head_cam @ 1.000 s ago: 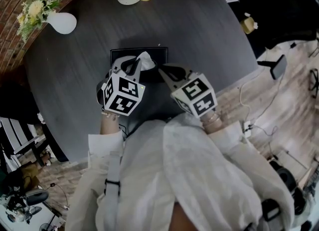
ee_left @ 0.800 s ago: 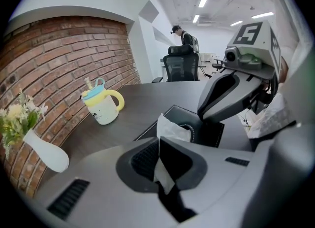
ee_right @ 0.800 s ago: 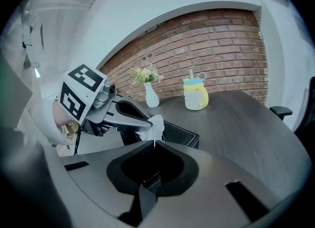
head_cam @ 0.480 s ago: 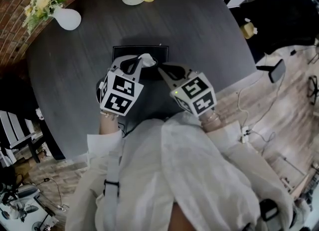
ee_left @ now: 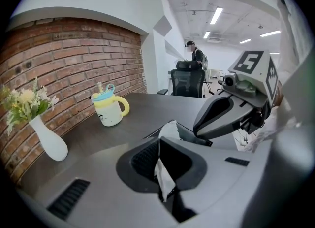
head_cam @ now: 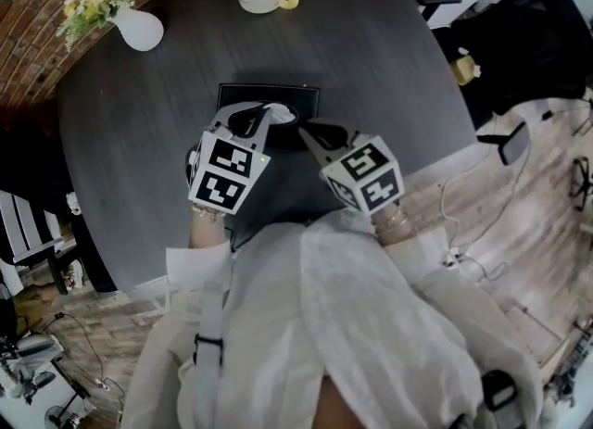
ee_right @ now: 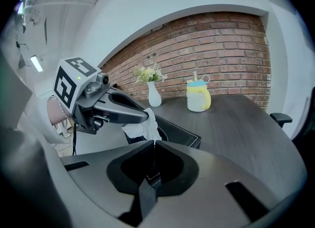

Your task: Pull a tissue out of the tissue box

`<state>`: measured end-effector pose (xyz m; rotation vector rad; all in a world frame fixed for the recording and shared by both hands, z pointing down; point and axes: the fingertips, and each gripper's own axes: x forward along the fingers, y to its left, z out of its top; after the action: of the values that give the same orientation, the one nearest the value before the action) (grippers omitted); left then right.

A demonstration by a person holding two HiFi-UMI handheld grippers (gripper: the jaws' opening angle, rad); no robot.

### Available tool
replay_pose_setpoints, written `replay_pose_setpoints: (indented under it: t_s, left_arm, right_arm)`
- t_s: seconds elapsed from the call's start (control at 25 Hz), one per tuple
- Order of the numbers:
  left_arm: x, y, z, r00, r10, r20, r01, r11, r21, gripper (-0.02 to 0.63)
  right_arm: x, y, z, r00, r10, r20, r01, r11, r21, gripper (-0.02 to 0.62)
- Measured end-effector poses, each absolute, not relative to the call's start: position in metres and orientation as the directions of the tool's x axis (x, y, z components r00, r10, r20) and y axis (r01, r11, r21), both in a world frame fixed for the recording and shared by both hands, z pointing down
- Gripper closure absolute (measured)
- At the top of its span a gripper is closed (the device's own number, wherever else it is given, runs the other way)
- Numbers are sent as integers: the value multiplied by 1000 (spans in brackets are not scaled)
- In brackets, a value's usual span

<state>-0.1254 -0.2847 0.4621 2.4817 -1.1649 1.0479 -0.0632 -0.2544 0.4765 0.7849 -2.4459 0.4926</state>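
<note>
left gripper (ee_left: 160, 142): fingers pinch tissue (ee_left: 166, 180) above box (ee_right: 178, 133) on desk (head_cam: 389, 56) | right gripper (ee_right: 151, 143): fingers closed, empty, beside box

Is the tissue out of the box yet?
Partly out: the white tissue, pinched in the shut left tongs, has its lower end in the opening of the black rectangular tissue box.

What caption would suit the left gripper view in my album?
Left gripper, jaws shut on a white tissue poking from the black tissue box; yellow mug and vase beyond.
</note>
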Motion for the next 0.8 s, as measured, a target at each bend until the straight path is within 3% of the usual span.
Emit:
replay_pose_setpoints:
  t_s: [0.8]
  left_arm:
    - [-125, -286, 449, 466, -614, 638, -751, -655, -82, 598]
  right_arm:
    - [-64, -246, 502, -662, -361, 657, -604, 776, -182, 584]
